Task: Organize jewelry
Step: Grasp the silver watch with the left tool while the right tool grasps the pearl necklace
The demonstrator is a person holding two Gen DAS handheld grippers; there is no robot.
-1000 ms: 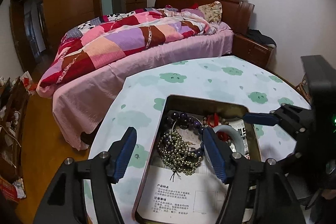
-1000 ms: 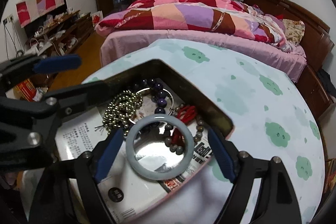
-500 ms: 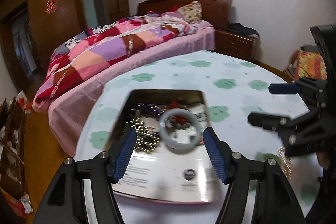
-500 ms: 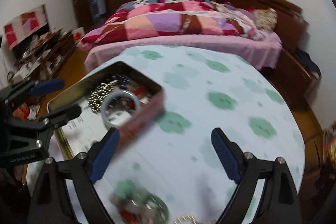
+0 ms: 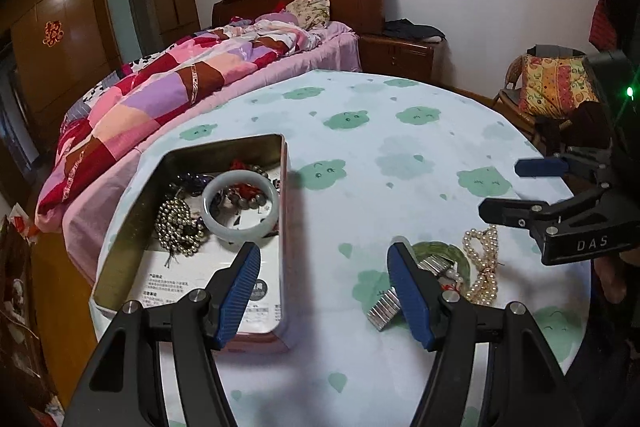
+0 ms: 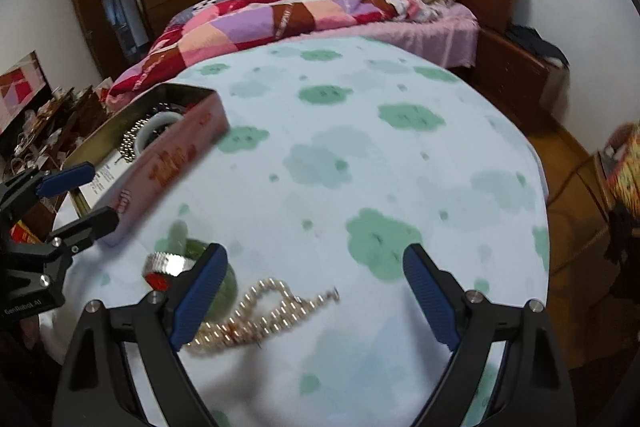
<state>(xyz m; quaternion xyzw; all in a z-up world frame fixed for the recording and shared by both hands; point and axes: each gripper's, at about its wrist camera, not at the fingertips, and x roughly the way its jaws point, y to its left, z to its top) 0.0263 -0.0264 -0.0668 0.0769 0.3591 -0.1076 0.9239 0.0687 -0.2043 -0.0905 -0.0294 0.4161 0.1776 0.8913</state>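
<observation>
An open metal tin (image 5: 132,211) lies on the left of the round table (image 5: 380,155). It holds a pale jade bangle (image 5: 239,205), a brassy bead strand (image 5: 178,227) and darker beads. To its right on the cloth lie a pearl strand (image 5: 482,267), a green bangle (image 5: 440,253) and a silver link band (image 5: 384,311). My left gripper (image 5: 324,259) is open and empty, between the tin's right wall and these pieces. My right gripper (image 6: 314,259) is open and empty, with the pearl strand (image 6: 260,311) by its left finger. The silver band (image 6: 164,263) lies further left.
A bed with a patchwork quilt (image 5: 160,99) runs along the far side of the table. A wooden nightstand (image 5: 400,55) and a chair with a patterned cushion (image 5: 556,87) stand at the back right. A printed sheet (image 5: 176,287) lines the tin. The wooden floor (image 6: 568,155) shows beyond the table's right edge.
Both grippers have swung right, away from above the tin. The jade bangle stays in the tin. The pearl strand, green bangle and silver band have come into view.
</observation>
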